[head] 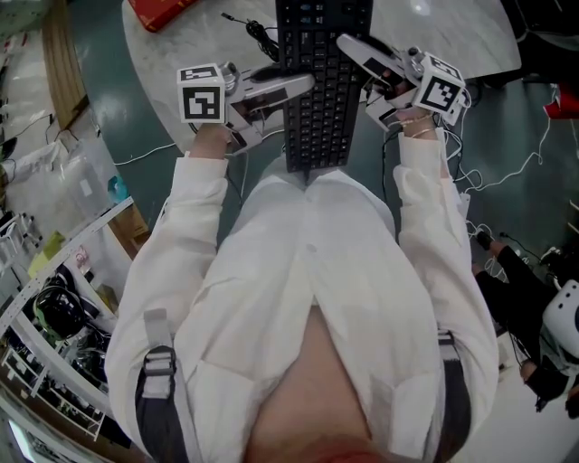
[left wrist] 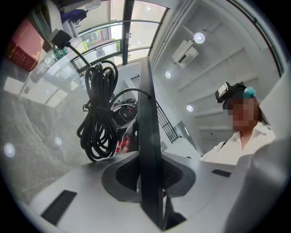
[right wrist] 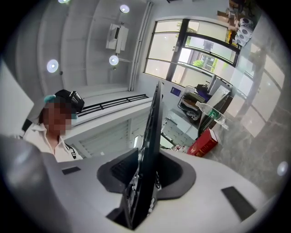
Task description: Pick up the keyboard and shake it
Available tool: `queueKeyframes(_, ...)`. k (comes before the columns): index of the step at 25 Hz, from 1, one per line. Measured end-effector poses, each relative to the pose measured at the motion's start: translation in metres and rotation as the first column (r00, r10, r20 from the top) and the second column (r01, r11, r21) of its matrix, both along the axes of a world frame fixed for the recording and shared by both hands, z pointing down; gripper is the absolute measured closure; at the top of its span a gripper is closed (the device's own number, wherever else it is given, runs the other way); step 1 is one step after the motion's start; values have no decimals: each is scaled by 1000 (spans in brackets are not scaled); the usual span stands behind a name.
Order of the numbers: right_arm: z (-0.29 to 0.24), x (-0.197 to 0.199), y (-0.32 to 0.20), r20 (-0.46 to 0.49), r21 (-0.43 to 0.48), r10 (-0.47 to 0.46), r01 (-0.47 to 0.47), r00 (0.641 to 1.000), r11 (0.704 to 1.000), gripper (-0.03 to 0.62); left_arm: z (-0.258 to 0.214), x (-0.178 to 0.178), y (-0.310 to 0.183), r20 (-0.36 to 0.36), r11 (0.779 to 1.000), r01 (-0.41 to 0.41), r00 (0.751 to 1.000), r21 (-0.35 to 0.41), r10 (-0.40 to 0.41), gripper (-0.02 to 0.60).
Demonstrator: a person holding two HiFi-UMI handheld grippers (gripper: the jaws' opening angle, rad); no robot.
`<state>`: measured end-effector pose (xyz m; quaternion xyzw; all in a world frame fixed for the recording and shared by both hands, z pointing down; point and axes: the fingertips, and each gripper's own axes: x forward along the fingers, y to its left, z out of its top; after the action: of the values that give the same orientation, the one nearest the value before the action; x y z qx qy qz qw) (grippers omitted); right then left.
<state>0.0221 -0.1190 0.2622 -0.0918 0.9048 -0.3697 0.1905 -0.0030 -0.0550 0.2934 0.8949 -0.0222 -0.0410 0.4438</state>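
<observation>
Over the near rim of the pale stone table [head: 194, 54], the black keyboard [head: 317, 90] hangs lengthwise away from the person, its near end reaching past the table edge to just above the white shirt. The left gripper [head: 298, 89] is clamped on the keyboard's left long edge, the thin board pinched between its dark pads in the left gripper view, and the right gripper [head: 357, 74] is closed on the opposite long edge in the same way. The pick-up looks done or nearly so, with the shake next. That calls for both grips to hold firm while the hands swing together, since a thin edge could slip from the pads. Room is tight toward the person's chest and freer upward and out over the table. A coiled black cable [head: 261, 34] trails off the far end and may tug, and a red box [head: 158, 11] lies well off to the left
</observation>
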Motion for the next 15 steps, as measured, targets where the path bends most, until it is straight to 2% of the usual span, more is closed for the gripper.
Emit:
queueKeyframes(6, -4, -1, 0, 3, 0, 1, -1, 1000, 1000, 473, -4, 1, 1, -5, 1000, 0, 1000, 20, 0, 495)
queueKeyframes(15, -9, -1, 3, -32, 47, 56, -55, 998, 997, 491, -2, -1, -3, 74, 993, 24, 997, 117, -33, 495)
